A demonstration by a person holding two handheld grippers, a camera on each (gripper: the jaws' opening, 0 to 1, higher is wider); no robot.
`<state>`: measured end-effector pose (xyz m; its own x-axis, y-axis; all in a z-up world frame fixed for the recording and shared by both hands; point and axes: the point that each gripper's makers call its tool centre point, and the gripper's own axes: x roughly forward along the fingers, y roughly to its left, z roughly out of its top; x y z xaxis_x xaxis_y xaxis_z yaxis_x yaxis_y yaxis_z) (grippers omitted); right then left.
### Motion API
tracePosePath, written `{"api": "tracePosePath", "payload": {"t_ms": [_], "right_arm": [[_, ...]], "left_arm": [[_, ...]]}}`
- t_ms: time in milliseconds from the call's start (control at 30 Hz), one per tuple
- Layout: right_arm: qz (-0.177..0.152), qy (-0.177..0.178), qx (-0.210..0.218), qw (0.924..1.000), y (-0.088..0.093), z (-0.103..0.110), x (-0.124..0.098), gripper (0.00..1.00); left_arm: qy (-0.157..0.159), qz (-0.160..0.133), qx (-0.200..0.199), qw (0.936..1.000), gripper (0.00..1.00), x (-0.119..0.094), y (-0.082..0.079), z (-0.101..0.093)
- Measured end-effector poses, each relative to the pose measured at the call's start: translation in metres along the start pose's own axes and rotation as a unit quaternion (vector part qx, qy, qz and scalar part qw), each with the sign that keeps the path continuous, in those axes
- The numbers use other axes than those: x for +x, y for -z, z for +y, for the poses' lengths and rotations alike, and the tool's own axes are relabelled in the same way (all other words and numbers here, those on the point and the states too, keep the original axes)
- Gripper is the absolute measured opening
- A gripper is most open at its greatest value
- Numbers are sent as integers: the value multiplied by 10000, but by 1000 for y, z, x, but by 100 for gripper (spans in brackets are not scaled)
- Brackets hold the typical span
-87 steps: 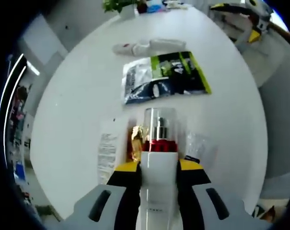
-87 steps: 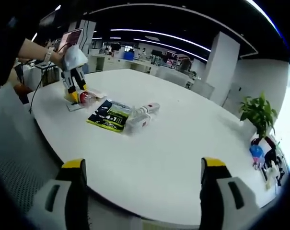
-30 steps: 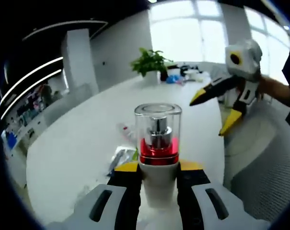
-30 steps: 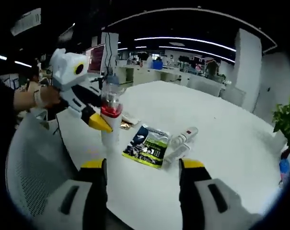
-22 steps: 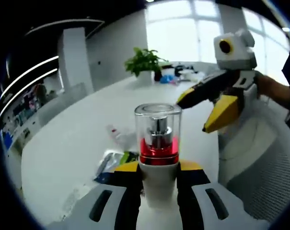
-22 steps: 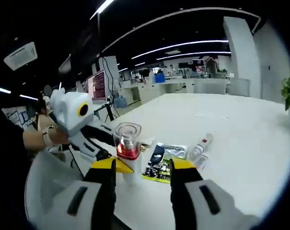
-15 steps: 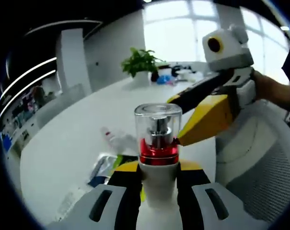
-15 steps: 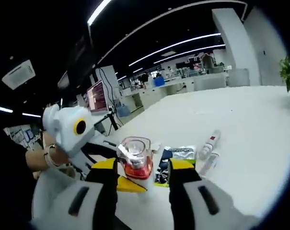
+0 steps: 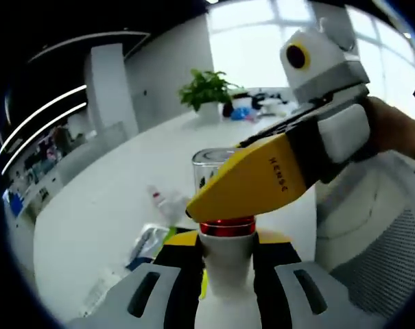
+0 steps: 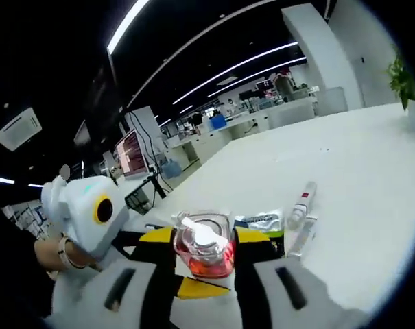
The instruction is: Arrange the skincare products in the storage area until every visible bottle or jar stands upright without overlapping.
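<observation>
Two grippers [image 9: 228, 247] [image 10: 204, 250], one pump bottle [image 9: 226, 250], level

The right claw [image 9: 252, 179] hid most of the bottle's clear cap [image 9: 208, 162] in the left gripper view. The bottle [image 9: 226, 257] ran off the bottom edge.

the pump bottle [image 9: 226, 255] has a matt white plastic body, a glossy red collar and a clear, glassy hard-plastic cap [image 10: 203, 241] over a shiny metallic pump. the right gripper [image 9: 214, 199] has smooth yellow plastic jaws with a slight sheen and a matt white plastic housing. the table [image 9: 111, 199] is smooth, white and faintly glossy. the sachet [image 10: 262, 221] looks like shiny printed foil.
</observation>
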<state>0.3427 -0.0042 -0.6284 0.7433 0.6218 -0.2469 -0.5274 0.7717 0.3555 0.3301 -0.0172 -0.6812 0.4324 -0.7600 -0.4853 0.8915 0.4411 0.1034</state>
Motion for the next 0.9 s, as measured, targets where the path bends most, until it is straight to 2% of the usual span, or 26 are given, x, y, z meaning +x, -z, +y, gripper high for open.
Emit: {"api": "tracePosePath", "payload": {"t_ms": [167, 400, 467, 700, 900], "right_arm": [[19, 140, -401, 9991, -5, -5, -2, 30], [-15, 41, -1089, 9940, -7, -7, -3, 29], [-13, -99, -1446, 9894, -8, -5, -2, 28], [255, -502, -1717, 9835, -8, -7, -2, 27], [611, -896, -2213, 9691, 2, 1, 4, 27]], "left_arm": [[-26, -49, -92, 9999, 24, 7, -5, 0], [-35, -110, -170, 9998, 25, 14, -8, 0], [-23, -134, -204, 9997, 25, 15, -9, 0], [-14, -257, -283, 9993, 25, 16, -11, 0], [40, -173, -224, 9996, 25, 16, -4, -1]]}}
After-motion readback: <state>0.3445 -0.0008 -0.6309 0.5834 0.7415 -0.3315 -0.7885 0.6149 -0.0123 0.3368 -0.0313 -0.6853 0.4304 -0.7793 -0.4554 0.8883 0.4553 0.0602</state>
